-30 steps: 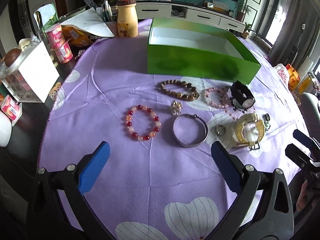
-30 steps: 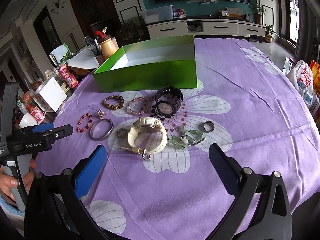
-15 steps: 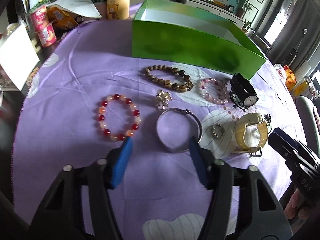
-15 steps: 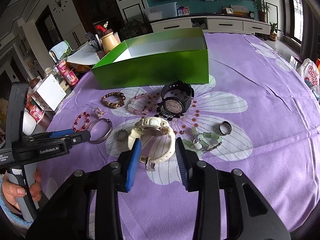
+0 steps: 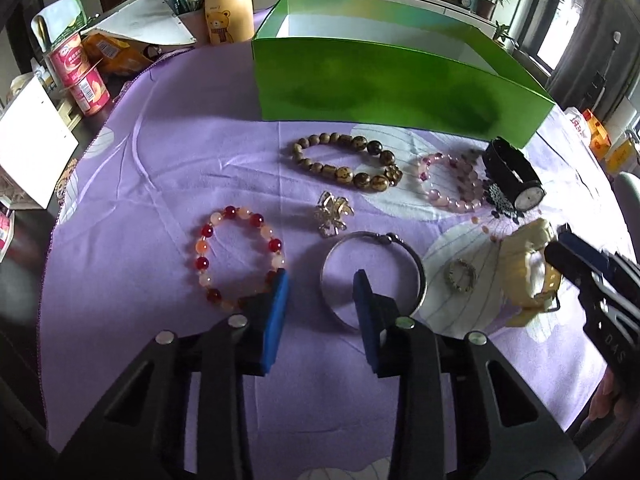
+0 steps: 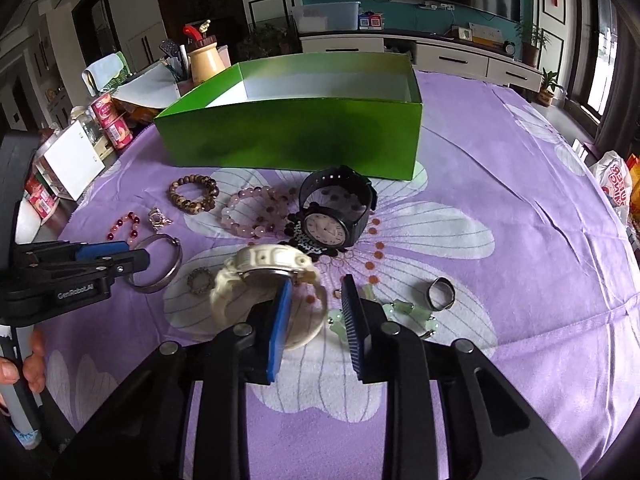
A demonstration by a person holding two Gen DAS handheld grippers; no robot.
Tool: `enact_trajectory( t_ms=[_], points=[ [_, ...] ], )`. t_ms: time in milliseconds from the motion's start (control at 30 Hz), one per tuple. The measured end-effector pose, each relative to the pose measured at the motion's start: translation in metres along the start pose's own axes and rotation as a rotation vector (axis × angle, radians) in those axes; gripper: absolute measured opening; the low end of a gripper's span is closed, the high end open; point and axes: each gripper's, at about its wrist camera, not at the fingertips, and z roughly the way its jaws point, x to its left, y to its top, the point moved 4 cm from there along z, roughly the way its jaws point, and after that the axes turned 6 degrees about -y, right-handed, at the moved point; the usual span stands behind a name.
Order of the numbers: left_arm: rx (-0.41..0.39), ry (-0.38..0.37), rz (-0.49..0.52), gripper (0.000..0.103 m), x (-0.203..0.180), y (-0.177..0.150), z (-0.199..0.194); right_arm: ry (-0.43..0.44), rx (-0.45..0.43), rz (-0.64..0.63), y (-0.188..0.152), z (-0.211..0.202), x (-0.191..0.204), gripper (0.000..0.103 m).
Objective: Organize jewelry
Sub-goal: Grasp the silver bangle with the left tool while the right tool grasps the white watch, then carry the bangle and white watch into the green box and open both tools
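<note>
Jewelry lies on a purple cloth in front of an open green box (image 5: 400, 84) (image 6: 292, 140). My left gripper (image 5: 322, 276) is part open; its pads straddle the left rim of a silver bangle (image 5: 372, 276). A red bead bracelet (image 5: 236, 252) lies just left of it. My right gripper (image 6: 316, 292) is part open around the band of a cream watch (image 6: 264, 284). A black watch (image 6: 336, 212), pink bracelet (image 6: 252, 216), brown bead bracelet (image 6: 192, 196), small ring (image 6: 440, 294), and green bead chain (image 6: 400, 312) lie nearby.
A silver brooch (image 5: 332, 212) and a small sparkly ring (image 5: 460, 274) lie by the bangle. Cans (image 5: 80, 76), a white box (image 5: 28, 136), and a bear jar (image 5: 228, 4) crowd the table's left and back edges.
Both grippers have moved forward and down toward the jewelry and narrowed from wide open. The left now straddles the bangle rim; the right now straddles the cream watch band.
</note>
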Motion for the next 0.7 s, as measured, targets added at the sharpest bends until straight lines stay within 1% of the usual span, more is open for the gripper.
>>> enact_trajectory(
  t_ms=[100,200,233,267,333,400,500,700],
  points=[
    [-0.01,-0.004,0.04,0.028,-0.002,-0.006,-0.002,0.019,0.009,-0.019,-0.001,0.003,0.003,0.028],
    [-0.02,-0.031,0.037,0.011,0.002,-0.003,0.0,0.011,0.006,-0.055,-0.001,0.006,0.011,0.027],
    [-0.024,-0.034,0.037,0.007,0.003,-0.001,0.001,0.009,0.003,-0.063,-0.001,0.006,0.014,0.02],
    [-0.029,-0.031,0.043,0.006,0.004,0.0,0.002,-0.006,0.0,-0.07,0.0,0.007,0.016,0.013],
    [-0.036,-0.015,0.07,0.003,0.002,0.0,0.003,-0.016,-0.007,-0.067,0.0,0.008,0.016,0.009],
    [-0.039,-0.011,0.083,0.003,0.0,0.0,0.002,-0.011,-0.012,-0.057,0.001,0.007,0.015,0.009],
    [-0.036,-0.042,0.066,0.003,0.002,0.001,0.0,-0.002,-0.028,-0.027,0.002,0.0,0.011,0.009],
    [-0.073,-0.074,0.054,0.003,0.0,0.008,-0.02,0.008,-0.082,0.008,0.011,-0.022,0.005,0.008]
  ],
)
